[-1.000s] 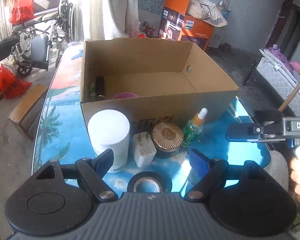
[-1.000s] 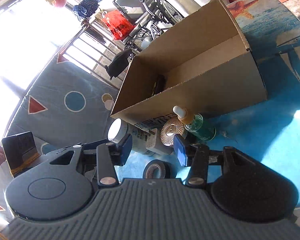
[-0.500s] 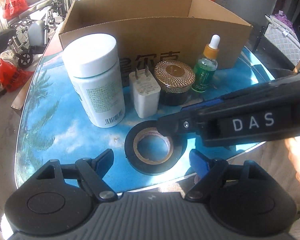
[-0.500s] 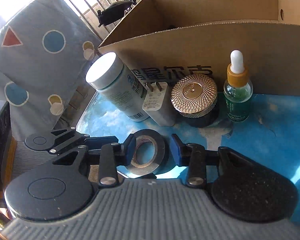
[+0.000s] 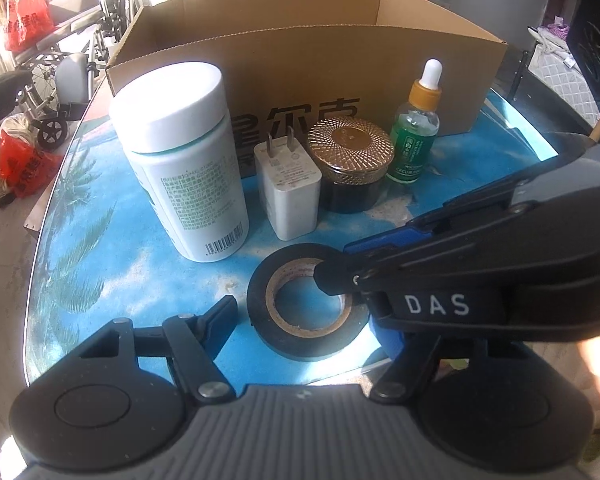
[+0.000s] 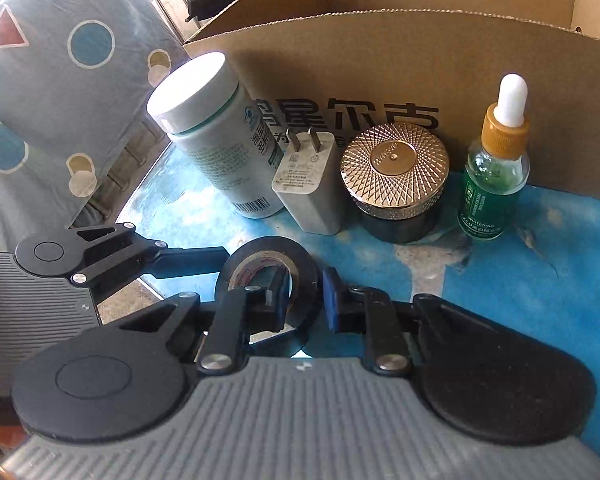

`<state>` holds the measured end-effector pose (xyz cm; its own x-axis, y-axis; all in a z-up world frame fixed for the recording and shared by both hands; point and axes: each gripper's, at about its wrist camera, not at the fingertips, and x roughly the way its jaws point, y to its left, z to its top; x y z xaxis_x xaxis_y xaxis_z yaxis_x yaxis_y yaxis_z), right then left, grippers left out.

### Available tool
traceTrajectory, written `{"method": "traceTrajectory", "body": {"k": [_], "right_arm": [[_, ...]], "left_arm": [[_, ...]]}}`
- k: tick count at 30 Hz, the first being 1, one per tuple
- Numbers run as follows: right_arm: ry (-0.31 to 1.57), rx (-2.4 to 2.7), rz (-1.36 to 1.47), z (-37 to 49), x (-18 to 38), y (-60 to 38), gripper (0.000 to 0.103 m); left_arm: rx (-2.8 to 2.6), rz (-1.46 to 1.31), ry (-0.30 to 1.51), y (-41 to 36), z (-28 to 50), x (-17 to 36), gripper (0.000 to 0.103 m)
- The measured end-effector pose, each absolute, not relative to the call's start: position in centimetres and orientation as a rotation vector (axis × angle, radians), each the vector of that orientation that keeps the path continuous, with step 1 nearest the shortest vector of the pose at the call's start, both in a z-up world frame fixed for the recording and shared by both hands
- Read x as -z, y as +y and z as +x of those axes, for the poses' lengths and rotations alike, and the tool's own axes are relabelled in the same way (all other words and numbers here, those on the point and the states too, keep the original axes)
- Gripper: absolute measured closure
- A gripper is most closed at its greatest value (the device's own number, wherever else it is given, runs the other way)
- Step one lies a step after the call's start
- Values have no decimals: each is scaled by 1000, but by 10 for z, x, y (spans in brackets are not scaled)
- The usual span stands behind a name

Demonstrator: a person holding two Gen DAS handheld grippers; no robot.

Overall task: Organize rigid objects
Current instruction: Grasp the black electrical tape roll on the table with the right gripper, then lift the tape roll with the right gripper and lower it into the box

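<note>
— What are you worrying about right now?

— I'm pinching only one wall of the tape roll (image 6: 265, 258), so it is hanging off one side of the right gripper (image 6: 302, 297). If I'm lifting with a quick wrist turn, I'm judging it could swing round or slip out. The roll is also lying near the table's (image 5: 100, 216) front edge, so a slip there may be sending it to the floor. And the left gripper (image 5: 300, 322) is crowding the same roll; the two tools could be knocking each other.

— How are the tongs standing?

— The right one's jaws are closing and nearly together: one pad is sitting inside the roll's hole, the other is pressing on its outer face. The left one is standing about half spread and also closing, its fingers on either side of the roll but not touching it; it is holding nothing.

— And where is everything?

— The roll is lying flat on the table, in front of the white bottle (image 5: 184, 160), charger (image 5: 288, 192), gold-lidded jar (image 5: 350, 160) and dropper bottle (image 5: 416, 140), all lined up along the cardboard box's (image 5: 300, 60) front wall.
</note>
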<state>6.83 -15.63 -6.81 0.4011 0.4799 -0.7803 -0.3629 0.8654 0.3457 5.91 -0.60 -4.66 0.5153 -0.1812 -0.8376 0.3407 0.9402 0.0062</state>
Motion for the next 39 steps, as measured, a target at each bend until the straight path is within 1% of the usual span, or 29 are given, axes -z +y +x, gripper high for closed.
{"method": "traceTrajectory", "body": {"k": [1, 12, 25, 31, 39], "right_arm": [[1026, -533, 133, 68, 69, -156, 86], [1005, -521, 153, 57, 63, -161, 87], [907, -518, 143, 26, 34, -171, 87], [830, -526, 133, 14, 10, -177, 87], [660, -541, 74, 20, -54, -184, 87]], "left_arm": [[321, 179, 978, -7, 59, 46, 36], [325, 184, 963, -12, 50, 39, 36], [312, 226, 888, -25, 28, 14, 36], [291, 267, 819, -34, 19, -8, 36], [268, 334, 668, -47, 33, -63, 36]]}}
